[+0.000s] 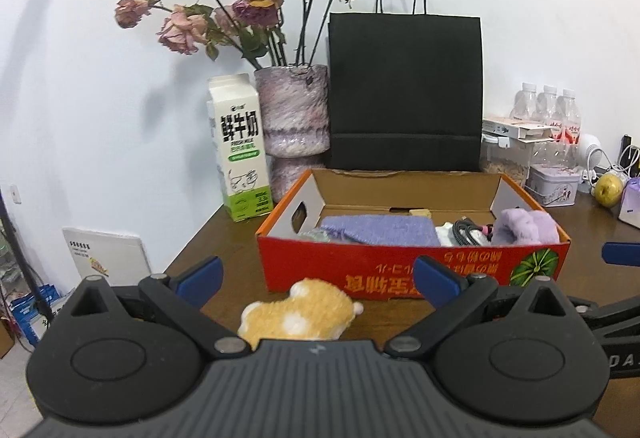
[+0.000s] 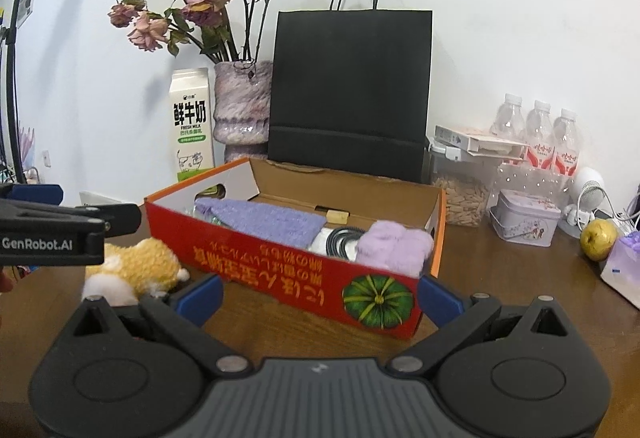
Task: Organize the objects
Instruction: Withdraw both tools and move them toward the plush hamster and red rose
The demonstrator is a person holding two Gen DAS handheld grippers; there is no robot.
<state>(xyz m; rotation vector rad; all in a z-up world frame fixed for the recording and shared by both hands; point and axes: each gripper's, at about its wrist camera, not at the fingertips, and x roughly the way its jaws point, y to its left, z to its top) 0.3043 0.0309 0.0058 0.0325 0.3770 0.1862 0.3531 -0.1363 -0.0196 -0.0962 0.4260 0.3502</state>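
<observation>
Both grippers hang low over my brown table (image 2: pixel 500 278) with nothing in them. On the left gripper (image 1: pixel 318 276) I see the blue-padded fingers (image 1: pixel 202 272) spread wide, and the orange-and-white plush toy (image 1: pixel 298 312) lies on the table between them, close to the gripper body; I cannot tell whether a pad touches it. My right gripper (image 2: pixel 320 292) is spread just as wide, its fingers either side of the near right corner of the red cardboard box (image 2: pixel 304 278).

From the right wrist view the toy sits just beside the box's near left wall, on the tabletop, outside the box. Inside the box I can make out a folded purple cloth (image 1: pixel 380 230), a coiled black cable (image 2: pixel 340 240) and a fluffy lilac item (image 2: pixel 394 246) at the right end.

Behind the box stand a milk carton (image 1: pixel 238 145), a vase of dried roses (image 1: pixel 294 109) and a black paper bag (image 1: pixel 404 89). Off to the right are water bottles (image 2: pixel 540 133), a small tin (image 2: pixel 524 217) and a yellow-green fruit (image 2: pixel 598 238).
</observation>
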